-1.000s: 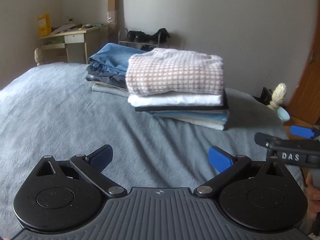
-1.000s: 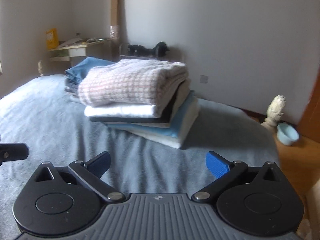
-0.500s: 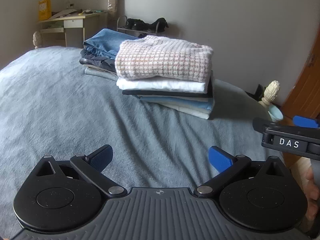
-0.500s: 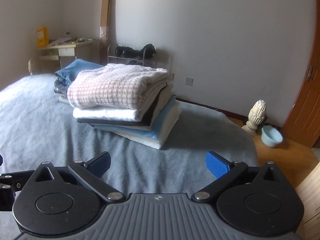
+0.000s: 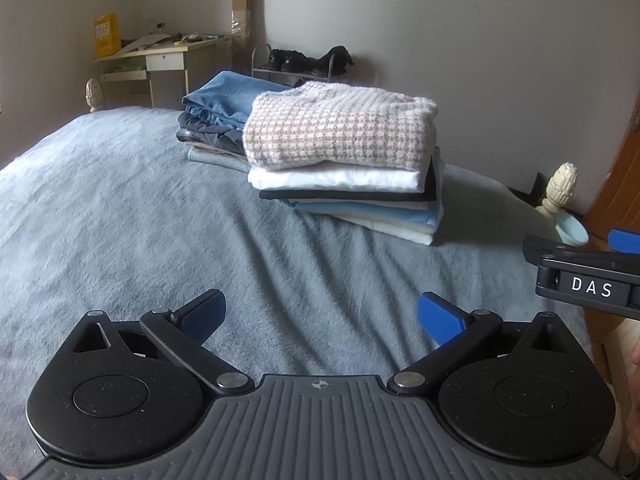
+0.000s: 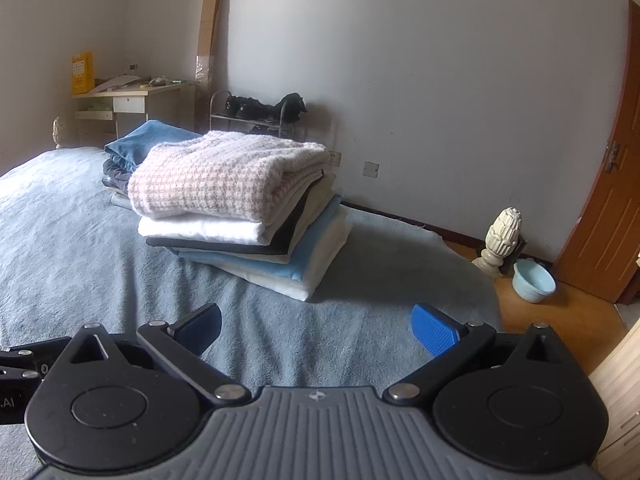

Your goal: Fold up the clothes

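A folded pink-and-white checked sweater (image 5: 340, 134) tops a stack of folded clothes (image 5: 372, 208) on the grey-blue bed (image 5: 120, 220); it also shows in the right wrist view (image 6: 224, 176), on the same stack (image 6: 280, 256). A second pile of blue and dark folded clothes (image 5: 218, 118) lies behind it, also in the right wrist view (image 6: 132, 152). My left gripper (image 5: 320, 316) is open and empty, above the bed, well short of the stack. My right gripper (image 6: 316, 326) is open and empty too, and shows at the right edge of the left wrist view (image 5: 588, 276).
A desk (image 6: 136, 100) and a shoe rack (image 6: 256, 114) stand by the far wall. A bedpost finial (image 6: 502, 236) and a pale blue bowl (image 6: 534, 280) are at the bed's right corner, over the wooden floor. An orange door (image 6: 608, 208) is on the right.
Both grippers have drawn back from the stack and risen; the clothes look smaller and farther off. Both stay open and empty. The stack has not moved.
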A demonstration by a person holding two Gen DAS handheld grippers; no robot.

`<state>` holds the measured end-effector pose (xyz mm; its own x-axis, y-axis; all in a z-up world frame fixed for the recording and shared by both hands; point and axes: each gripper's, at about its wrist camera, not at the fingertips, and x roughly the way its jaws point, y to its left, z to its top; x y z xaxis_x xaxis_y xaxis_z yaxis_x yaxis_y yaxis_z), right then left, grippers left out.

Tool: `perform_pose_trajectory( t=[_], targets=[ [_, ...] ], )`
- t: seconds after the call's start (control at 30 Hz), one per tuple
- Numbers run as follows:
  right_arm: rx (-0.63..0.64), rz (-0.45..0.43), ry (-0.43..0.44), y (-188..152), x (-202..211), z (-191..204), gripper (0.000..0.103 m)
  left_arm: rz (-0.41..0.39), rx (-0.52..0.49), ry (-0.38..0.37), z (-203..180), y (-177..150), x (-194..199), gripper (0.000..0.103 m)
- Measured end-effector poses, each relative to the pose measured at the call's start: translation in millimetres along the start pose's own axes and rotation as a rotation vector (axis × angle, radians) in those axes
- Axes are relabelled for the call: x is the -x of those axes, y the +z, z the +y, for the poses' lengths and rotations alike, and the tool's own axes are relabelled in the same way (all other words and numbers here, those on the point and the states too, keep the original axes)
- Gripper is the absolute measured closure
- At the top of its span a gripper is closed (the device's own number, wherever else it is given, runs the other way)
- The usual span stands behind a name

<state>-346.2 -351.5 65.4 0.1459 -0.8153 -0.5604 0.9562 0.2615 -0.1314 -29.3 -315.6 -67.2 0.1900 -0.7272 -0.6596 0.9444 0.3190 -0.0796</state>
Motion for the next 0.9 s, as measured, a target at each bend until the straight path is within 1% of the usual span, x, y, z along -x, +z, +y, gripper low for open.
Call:
perform_pose_trajectory(
  t=[0.17,0.3,0.5,0.9],
  targets=[
    [0.003,0.004,-0.004,0.4,0.0,-2.8,0.000,0.010,0.009,0.008,-3.8,0.5,-1.7,0.000],
    [0.001,0.008,-0.008,0.1,-0.7,-5.2,0.000,0.024,0.008,-0.002,-5.8,0.3,-3.1,0.000],
    [-0.002,0.012,-0.011,0.4,-0.6,-7.1,0.000,0.008,-0.002,-0.005,-7.5,-0.5,-1.3,0.000],
    [0.008,0.011,-0.012,0.6,-0.8,-6.1,0.000,0.022,0.001,0.006,-7.4,-0.8,-4.2,0.000]
  ],
)
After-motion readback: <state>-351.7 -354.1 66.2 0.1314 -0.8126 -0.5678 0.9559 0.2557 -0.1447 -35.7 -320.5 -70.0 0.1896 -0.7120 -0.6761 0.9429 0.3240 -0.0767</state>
